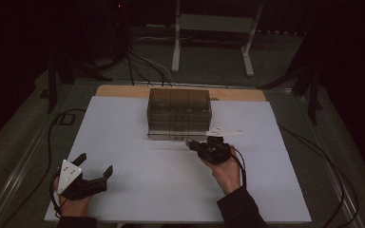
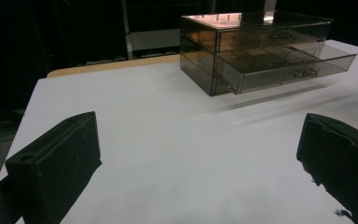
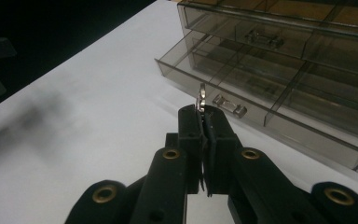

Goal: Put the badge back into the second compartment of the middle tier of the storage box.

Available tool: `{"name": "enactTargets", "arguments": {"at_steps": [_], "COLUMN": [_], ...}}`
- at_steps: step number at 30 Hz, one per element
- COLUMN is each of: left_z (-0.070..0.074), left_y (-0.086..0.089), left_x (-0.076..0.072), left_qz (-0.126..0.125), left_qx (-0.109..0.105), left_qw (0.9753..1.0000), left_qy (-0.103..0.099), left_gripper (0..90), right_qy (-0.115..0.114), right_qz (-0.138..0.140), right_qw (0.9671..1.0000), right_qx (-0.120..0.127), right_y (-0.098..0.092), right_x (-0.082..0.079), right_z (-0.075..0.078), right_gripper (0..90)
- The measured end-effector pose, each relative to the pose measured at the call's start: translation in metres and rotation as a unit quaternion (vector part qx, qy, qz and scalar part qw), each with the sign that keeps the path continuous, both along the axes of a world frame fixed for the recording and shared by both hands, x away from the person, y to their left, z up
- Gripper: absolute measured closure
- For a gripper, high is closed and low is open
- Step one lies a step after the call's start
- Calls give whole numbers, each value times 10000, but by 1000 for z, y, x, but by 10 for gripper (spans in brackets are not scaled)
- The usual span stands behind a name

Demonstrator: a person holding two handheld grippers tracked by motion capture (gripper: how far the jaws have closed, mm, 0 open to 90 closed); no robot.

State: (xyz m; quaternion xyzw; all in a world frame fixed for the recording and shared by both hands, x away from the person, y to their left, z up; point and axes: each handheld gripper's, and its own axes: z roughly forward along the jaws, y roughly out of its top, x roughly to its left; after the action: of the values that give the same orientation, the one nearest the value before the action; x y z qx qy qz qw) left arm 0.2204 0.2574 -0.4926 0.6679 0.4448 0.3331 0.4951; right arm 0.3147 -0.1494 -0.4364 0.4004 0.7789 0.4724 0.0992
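Observation:
A smoky clear drawer box (image 1: pixel 178 111) stands at the back middle of the white table (image 1: pixel 123 142). Its lower drawer (image 3: pixel 279 102) is pulled out, showing empty divided compartments and a small metal handle (image 3: pixel 230 105). My right gripper (image 3: pixel 204 116) is shut on a small silvery metal piece (image 3: pixel 202 95) that sticks up between its tips, just in front of that drawer. From above, the right gripper (image 1: pixel 190 143) sits close to the drawer front. My left gripper (image 1: pixel 95 164) rests open and empty at the table's near left, and the box (image 2: pixel 256 46) lies far ahead of its jaws.
A wooden board edge (image 1: pixel 123 90) shows behind the white sheet. Beyond the table stand a white metal frame (image 1: pixel 214 28) and loose cables (image 1: pixel 142 66) on the floor. A cable (image 1: pixel 52 137) runs along the table's left side.

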Motion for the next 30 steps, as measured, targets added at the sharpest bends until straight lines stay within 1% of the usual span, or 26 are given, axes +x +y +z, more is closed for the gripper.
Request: {"name": "enactTargets", "arguments": {"at_steps": [3,9,15,22,25,26,30], "left_z": [0,0,0,-1,-1,-1,-1], "left_y": [0,0,0,0,0,0,0], "left_x": [0,1,1,1,1,1,1], "left_qz": [-2,2,-3,-14,-15,-13,-11], "left_qx": [3,10,22,24,26,23,27], "left_qw": [10000,10000,10000,10000,10000,10000,10000], "left_qy": [11,14,14,17,19,20,21], "left_gripper": [3,3,3,3,3,3,3], "right_qy": [-9,-4,-14,-58,-61,-68,-63], "right_qz": [-10,-111,-119,-233,-250,-277,-276], "right_qw": [10000,9999,9999,9996,9996,9994,9995], "right_qx": [-3,96,88,121,131,170,110], "right_y": [0,2,4,7,7,8,10], "right_x": [1,9,14,22,23,26,30], "right_z": [1,2,3,3,2,2,0], "right_gripper": [869,868,868,869,868,869,869]}}
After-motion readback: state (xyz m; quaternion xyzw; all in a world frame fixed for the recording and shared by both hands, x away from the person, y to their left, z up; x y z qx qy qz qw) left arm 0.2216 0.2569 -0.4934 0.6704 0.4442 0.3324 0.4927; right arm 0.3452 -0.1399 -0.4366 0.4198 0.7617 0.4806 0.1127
